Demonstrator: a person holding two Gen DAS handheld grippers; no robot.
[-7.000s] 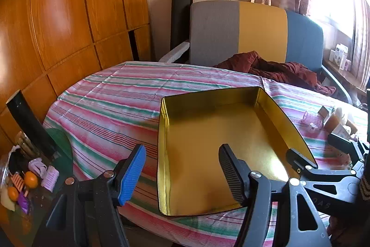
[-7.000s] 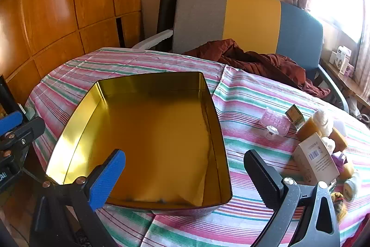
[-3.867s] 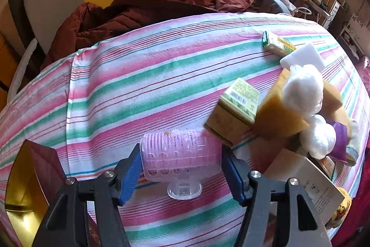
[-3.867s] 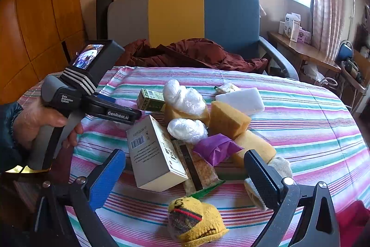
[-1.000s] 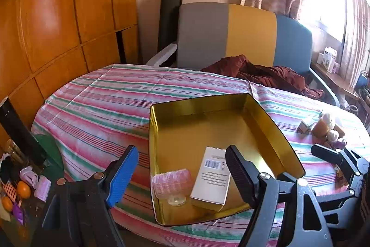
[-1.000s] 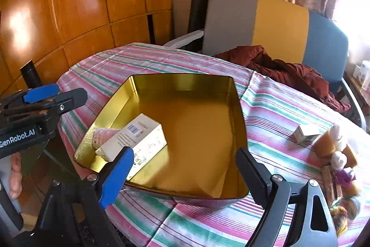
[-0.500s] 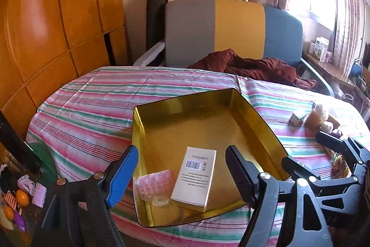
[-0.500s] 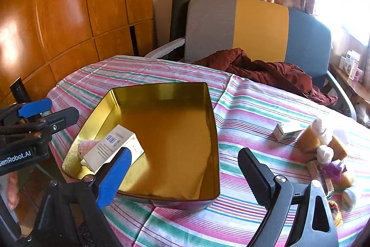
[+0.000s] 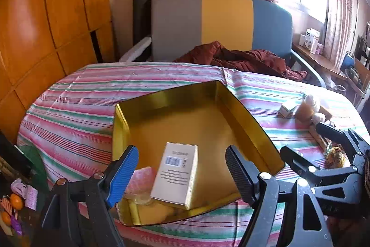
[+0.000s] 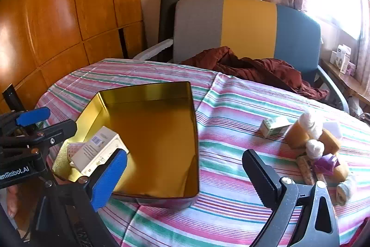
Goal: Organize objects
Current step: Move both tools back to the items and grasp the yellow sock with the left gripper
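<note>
Both my tools hang empty over the striped tabletop [image 10: 231, 207], fingers spread wide on each. The gold tin [image 10: 193, 131] sits at my left, already holding a white box [image 9: 175, 171] lying flat with its long axis running away from me, and a pink roller [image 9: 141, 178] touching the box's left side in the tin's near corner. What remains to sort is the heap of loose things [image 10: 316, 145] at my far right: amber sponges, white wads, a purple scrap, and a small green carton [image 10: 275, 126] set a little apart on the tin's side of the heap, its long axis running left to right. My right gripper [image 10: 185, 177] points at the bare cloth between tin and heap, and is plainly the nearer hand; my left gripper [image 9: 181, 174] hovers above the tin's near end, well apart from the pile. By my reckoning the next reach swings rightward, with the carton likeliest first.
</note>
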